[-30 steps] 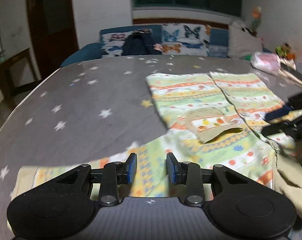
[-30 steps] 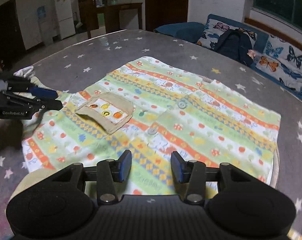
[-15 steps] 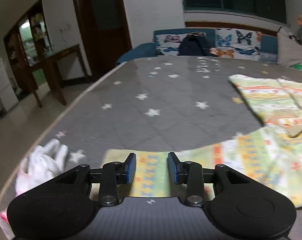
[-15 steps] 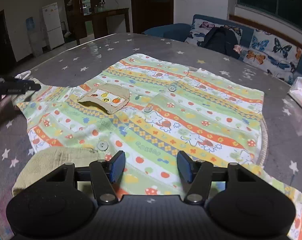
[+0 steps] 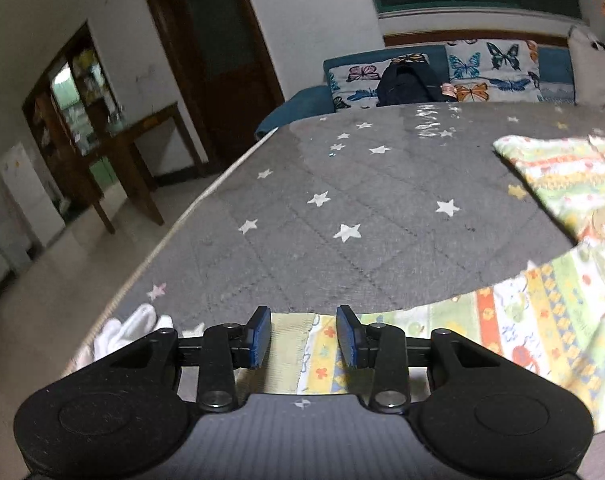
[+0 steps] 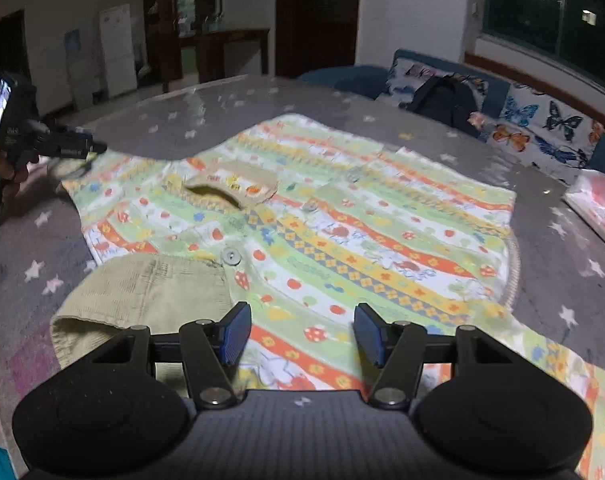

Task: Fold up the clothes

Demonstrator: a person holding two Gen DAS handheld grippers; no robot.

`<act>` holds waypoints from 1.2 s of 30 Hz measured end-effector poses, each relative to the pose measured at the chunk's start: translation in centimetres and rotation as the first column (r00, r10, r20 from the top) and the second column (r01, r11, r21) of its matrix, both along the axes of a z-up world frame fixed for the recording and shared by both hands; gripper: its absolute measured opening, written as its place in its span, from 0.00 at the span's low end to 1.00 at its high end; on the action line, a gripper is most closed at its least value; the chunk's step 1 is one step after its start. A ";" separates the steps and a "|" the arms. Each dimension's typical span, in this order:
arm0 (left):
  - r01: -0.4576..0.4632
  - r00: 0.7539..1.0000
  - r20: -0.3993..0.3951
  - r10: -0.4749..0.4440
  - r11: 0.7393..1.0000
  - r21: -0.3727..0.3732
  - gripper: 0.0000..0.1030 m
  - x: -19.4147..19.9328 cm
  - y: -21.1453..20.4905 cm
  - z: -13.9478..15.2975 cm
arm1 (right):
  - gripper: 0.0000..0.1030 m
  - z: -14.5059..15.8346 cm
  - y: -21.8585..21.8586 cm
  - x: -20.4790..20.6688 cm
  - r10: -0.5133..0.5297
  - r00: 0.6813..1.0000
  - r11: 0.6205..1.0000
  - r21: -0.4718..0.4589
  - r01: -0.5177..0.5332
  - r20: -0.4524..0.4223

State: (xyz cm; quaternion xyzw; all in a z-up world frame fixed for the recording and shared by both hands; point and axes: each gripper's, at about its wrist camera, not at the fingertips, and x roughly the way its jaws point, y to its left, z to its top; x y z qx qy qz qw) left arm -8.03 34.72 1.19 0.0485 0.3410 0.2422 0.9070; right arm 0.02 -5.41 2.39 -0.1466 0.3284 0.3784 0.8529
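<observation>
The striped, brightly printed button shirt (image 6: 342, 232) lies spread flat on the grey star-patterned table cover (image 5: 342, 208). The left gripper (image 5: 302, 336) hangs over its sleeve end, jaws apart, holding nothing. The right gripper (image 6: 302, 334) is wide apart too. A pinch could miss, catch only one layer, or bunch the thin cloth.

Left gripper (image 5: 302, 336) held low and level, fingers (image 5: 258, 336) parted with a moderate gap, nothing clamped between the blue pads. Right gripper (image 6: 301, 334) also low, its fingers (image 6: 234, 334) spread wider, empty. In the right wrist view a hand (image 6: 2, 166) grips the left gripper's handle at far left.
</observation>
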 end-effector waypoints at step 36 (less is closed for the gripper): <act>0.566 0.824 0.128 -0.552 0.785 -0.254 0.91 3.9 -24.8 5.0 | 0.44 -1.1 -24.9 5.3 -0.741 0.666 0.666 0.033 0.745 -0.085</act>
